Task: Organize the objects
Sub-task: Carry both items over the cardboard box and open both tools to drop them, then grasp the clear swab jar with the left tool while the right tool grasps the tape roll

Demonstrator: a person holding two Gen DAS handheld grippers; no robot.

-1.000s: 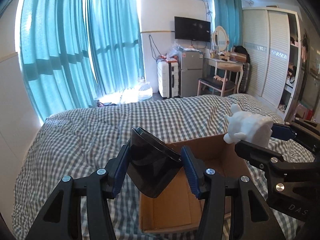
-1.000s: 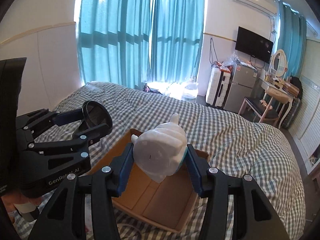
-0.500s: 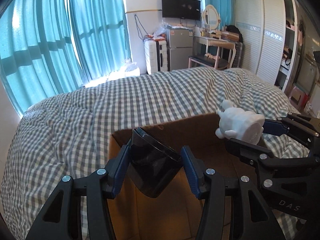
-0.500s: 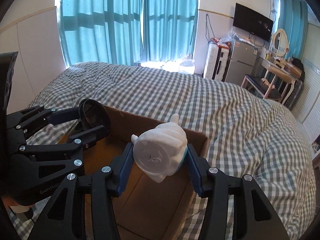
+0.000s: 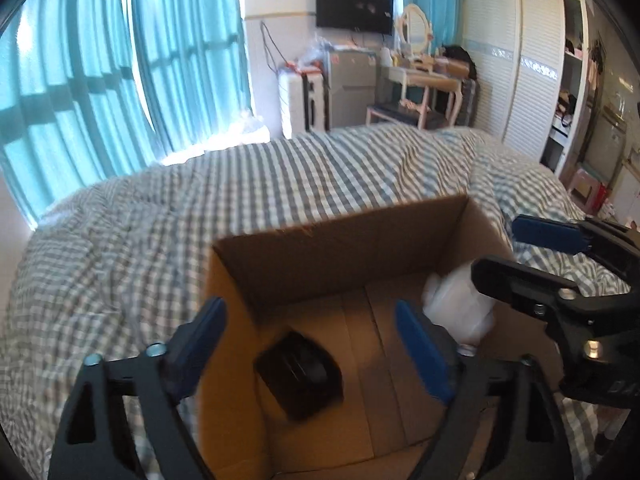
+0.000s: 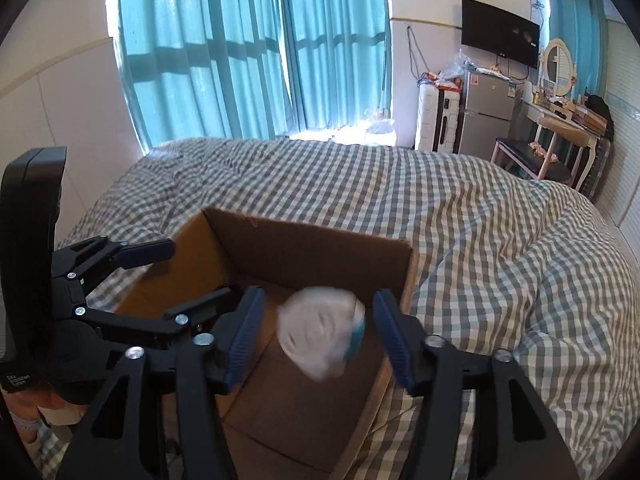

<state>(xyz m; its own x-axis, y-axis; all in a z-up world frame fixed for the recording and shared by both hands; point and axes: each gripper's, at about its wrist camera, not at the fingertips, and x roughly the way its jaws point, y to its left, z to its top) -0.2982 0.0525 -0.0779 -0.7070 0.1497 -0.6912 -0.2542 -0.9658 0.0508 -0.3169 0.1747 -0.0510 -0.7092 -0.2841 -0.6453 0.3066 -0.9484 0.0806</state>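
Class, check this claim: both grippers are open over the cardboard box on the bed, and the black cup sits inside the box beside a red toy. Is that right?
Not quite. The toy is white, not red, as the right wrist view shows. The rest holds: left gripper and right gripper open, black cup inside the box.

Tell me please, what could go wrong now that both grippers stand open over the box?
1. The white toy looks blurred near the box wall; it might land hard or tip.
2. The black cup lies low in the box between the left gripper pads; a downward move could hit it.
3. The right gripper is close; they may collide.
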